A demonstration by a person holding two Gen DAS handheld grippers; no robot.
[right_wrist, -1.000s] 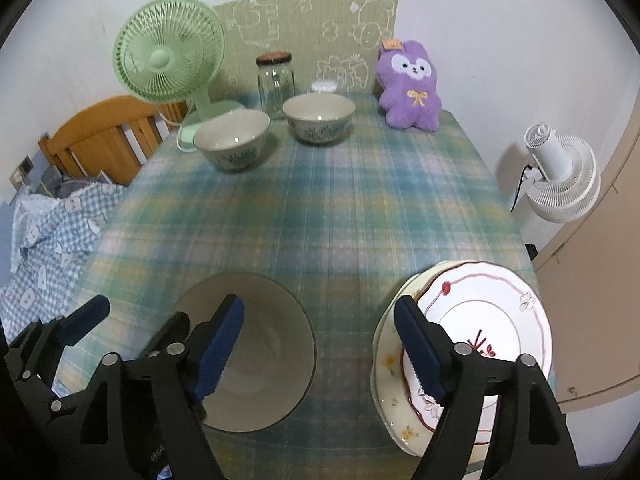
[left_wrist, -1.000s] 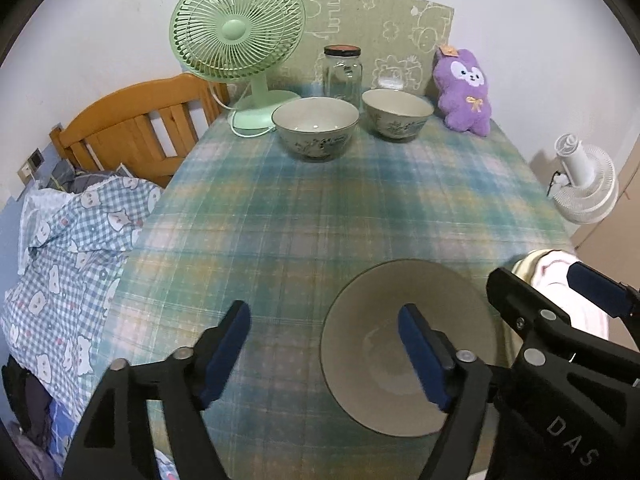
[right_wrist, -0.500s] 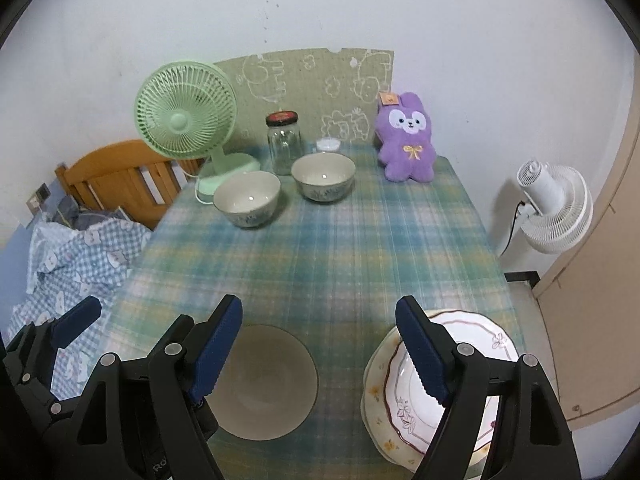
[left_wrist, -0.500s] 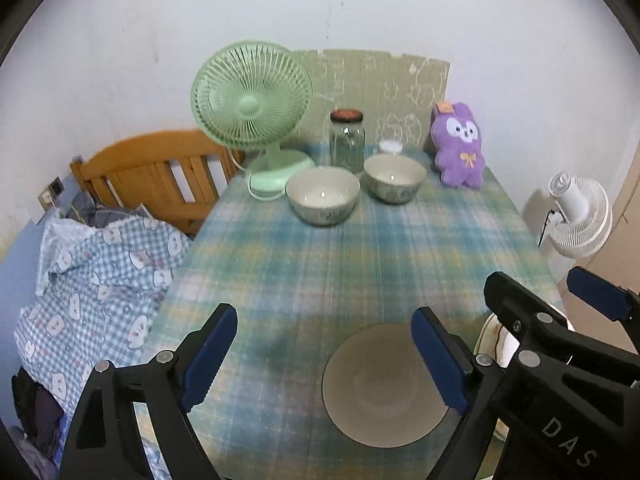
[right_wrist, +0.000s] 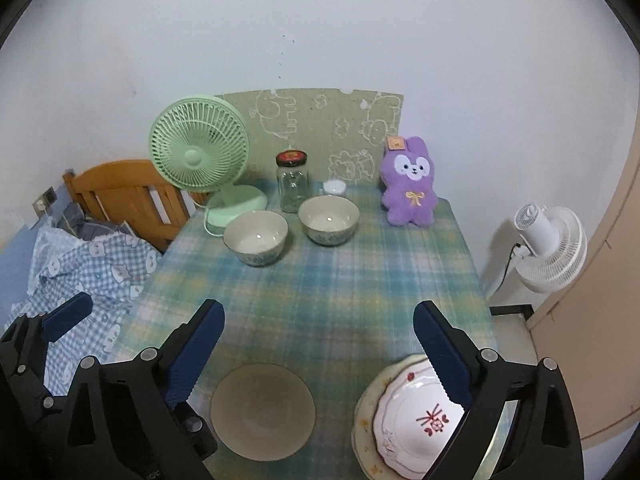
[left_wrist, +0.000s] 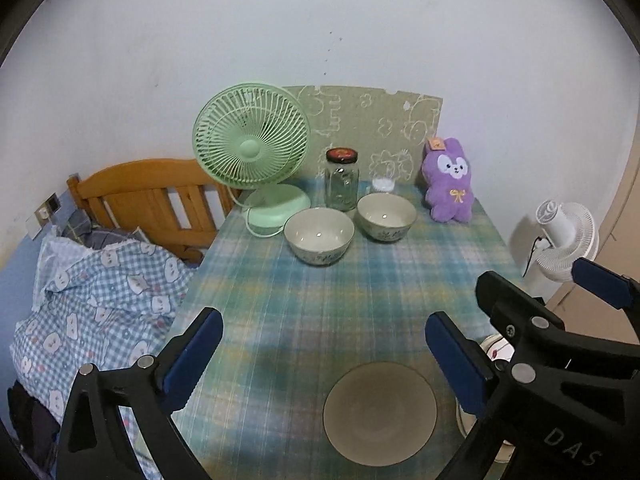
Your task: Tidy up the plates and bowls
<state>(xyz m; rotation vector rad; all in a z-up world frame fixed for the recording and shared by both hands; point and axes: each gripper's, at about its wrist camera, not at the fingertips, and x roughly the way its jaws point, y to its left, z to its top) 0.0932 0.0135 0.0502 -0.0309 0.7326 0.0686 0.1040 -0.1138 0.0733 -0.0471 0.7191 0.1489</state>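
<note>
Plaid-clothed counter (left_wrist: 340,304) against white wall: grey shallow bowl (left_wrist: 380,411) near front edge, stacked floral plates (right_wrist: 412,420) beside it, two patterned bowls (right_wrist: 256,238) far back. Left hand-held gripper (left_wrist: 324,354) and right hand-held gripper (right_wrist: 318,346) hover above, jaws opening, nothing between.

Left gripper (left_wrist: 322,360) jaws opening with nothing held between, beige plate (left_wrist: 380,412) laid on checked tablecloth (left_wrist: 328,292) below, two bowls (left_wrist: 319,235) set beyond
</note>
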